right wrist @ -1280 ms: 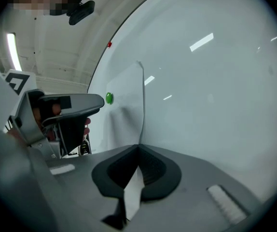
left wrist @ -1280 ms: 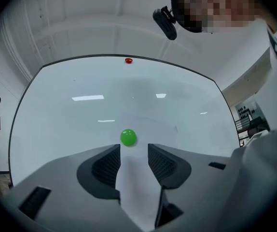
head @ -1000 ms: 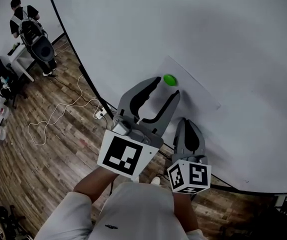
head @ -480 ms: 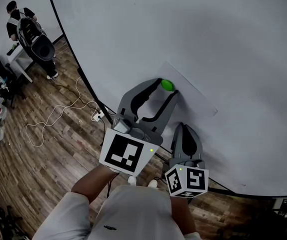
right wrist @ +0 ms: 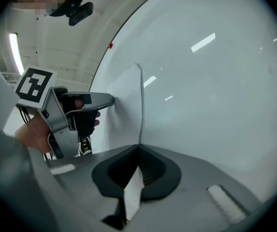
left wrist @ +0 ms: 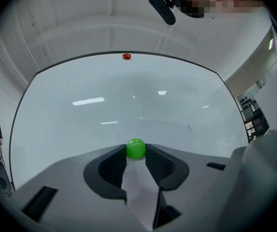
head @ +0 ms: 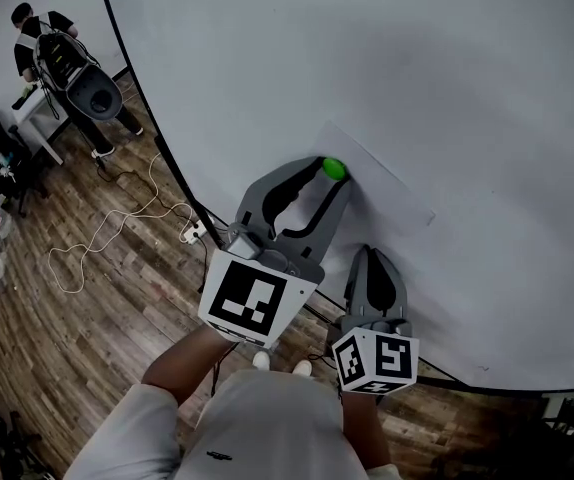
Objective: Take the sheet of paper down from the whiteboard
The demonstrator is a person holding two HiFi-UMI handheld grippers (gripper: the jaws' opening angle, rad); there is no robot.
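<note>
At the far left a person [head: 42, 38] is seen standing on the wooden floor [head: 87, 318], cut off in part by the frame edge, and a white cable [head: 117, 223] is seen lying loose on the boards. The left hand-held gripper [head: 331, 175] is held against the whiteboard [head: 417, 58], its jaws closing, with the green magnet [head: 334, 167] between them and touched by both pads. By that magnet the sheet of paper [head: 387, 188] is pinned to the board at its upper left corner. Further right and lower, the right hand-held gripper [head: 372, 256] is clamped shut on the paper's lower edge, which is lifted off the board there. Much of the sheet's lower part is hidden behind both grippers in the head view. A small red thing [left wrist: 126, 56] is seen on the board's top rim, too small to be identified.
</note>
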